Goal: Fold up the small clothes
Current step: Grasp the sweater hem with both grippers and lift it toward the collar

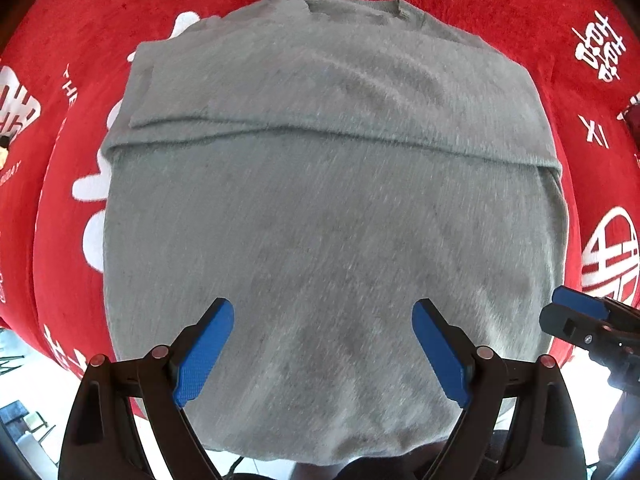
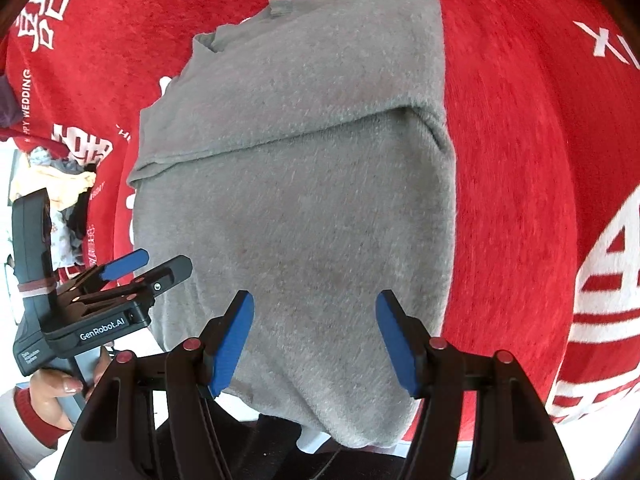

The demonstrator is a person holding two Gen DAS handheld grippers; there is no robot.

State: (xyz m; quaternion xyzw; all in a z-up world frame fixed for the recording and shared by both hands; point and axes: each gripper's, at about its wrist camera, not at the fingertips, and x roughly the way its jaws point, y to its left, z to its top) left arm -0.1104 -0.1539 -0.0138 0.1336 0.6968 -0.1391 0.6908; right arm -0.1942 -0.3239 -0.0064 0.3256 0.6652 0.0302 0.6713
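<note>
Right, quick notes from where I stand:
Shirt: grey knit top (image 1: 332, 208) lies flat on the red cloth w/ white lettering (image 1: 520, 20) that covers the counter; collar at the far end, sleeves tucked in, one cross-fold ridge running side to side approx. mid-body, near hem hanging just over the counter edge.
Left tongs (image 1: 323, 350): spread wide, nothing between the blue pads, hovering above the near part of the shirt, pointing down.
Right tongs (image 2: 315, 344): spread, empty too, over the near hem, tilted down.
Left hand (image 2: 60, 390): gripping its handle at the shirt's left edge.
Side pile: more clothes (image 2: 66, 184) heaped at far left, apart from the shirt.
Step, my guess: next fold, near hem up toward collar.
How to do well: pinch both near corners, all layers, same depth; lift level, carry over tog., lay edge square w/ the ridge; don't drag the cloth underneath.
</note>
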